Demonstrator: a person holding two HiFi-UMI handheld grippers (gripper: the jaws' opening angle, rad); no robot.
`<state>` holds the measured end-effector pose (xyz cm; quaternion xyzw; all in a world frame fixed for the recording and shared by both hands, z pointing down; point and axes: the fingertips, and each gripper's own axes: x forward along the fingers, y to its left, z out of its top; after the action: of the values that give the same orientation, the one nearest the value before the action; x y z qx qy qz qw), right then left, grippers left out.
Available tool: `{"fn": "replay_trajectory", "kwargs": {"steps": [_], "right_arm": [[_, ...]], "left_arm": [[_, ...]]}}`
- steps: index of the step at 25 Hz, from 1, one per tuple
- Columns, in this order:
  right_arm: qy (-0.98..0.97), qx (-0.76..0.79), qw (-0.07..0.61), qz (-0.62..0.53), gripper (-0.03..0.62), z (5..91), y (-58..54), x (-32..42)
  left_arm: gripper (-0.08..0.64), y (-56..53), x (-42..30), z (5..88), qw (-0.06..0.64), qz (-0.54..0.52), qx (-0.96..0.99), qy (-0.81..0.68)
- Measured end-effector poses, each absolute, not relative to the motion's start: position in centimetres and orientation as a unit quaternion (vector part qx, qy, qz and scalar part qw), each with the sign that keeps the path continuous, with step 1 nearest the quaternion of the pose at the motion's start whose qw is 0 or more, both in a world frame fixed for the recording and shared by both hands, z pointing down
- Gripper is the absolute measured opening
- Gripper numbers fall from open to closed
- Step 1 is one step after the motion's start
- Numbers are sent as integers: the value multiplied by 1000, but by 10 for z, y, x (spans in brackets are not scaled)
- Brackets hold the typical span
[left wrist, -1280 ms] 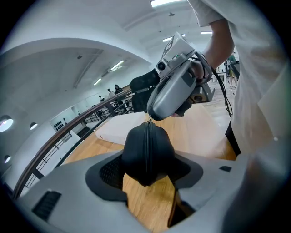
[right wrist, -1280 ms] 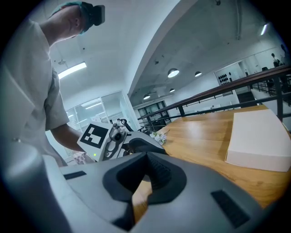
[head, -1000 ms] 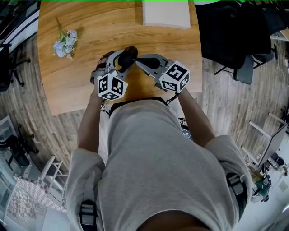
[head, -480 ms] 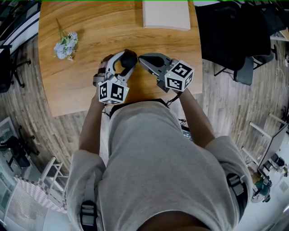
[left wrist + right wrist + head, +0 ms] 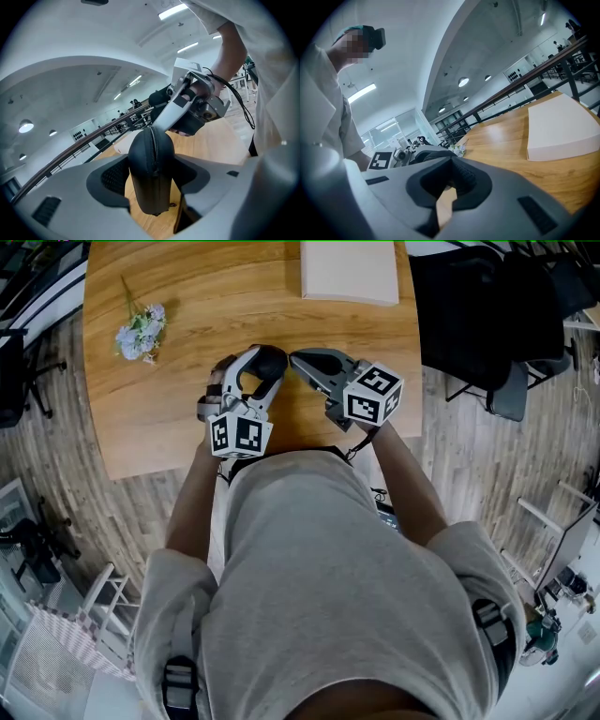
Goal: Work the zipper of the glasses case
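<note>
From the head view we see the left gripper point(image 5: 255, 371) and the right gripper point(image 5: 298, 360) meeting over the near half of the wooden table point(image 5: 178, 418). The black glasses case point(image 5: 271, 359) sits in the left gripper's jaws, and the right gripper's tips come in against it from the right. A small bunch of flowers point(image 5: 141, 332) lies well apart to the left, and a white box point(image 5: 347, 273) rests at the far edge.

In the left gripper view the jaws are clamped on the case point(image 5: 150, 178) from both sides. It stands on end, clear of the tabletop. Its zipper point(image 5: 152, 145) runs down the edge that faces the camera. The right gripper point(image 5: 159, 125) slants down from the upper right, with its tips at the top end of the case.

In the right gripper view the jaws are pressed together, with table wood showing through the notch below them. Something small may be pinched at their tips, but we cannot make it out. Past them we see the left gripper's marker cube point(image 5: 382, 161), the flowers point(image 5: 461, 149) and the white box point(image 5: 562, 131).
</note>
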<state>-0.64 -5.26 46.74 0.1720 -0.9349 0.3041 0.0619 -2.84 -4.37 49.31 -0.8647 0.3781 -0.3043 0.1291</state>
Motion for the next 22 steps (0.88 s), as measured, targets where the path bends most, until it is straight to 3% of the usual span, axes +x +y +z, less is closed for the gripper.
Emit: {"fn": "replay_trajectory", "kwargs": {"steps": [9, 22], "right_arm": [[-940, 187, 131, 252, 25, 483, -50, -9], [-946, 181, 164, 214, 25, 481, -33, -13]], "left_arm": [[264, -45, -30, 517, 59, -340, -866, 361], [262, -45, -22, 537, 49, -365, -863, 345]]}}
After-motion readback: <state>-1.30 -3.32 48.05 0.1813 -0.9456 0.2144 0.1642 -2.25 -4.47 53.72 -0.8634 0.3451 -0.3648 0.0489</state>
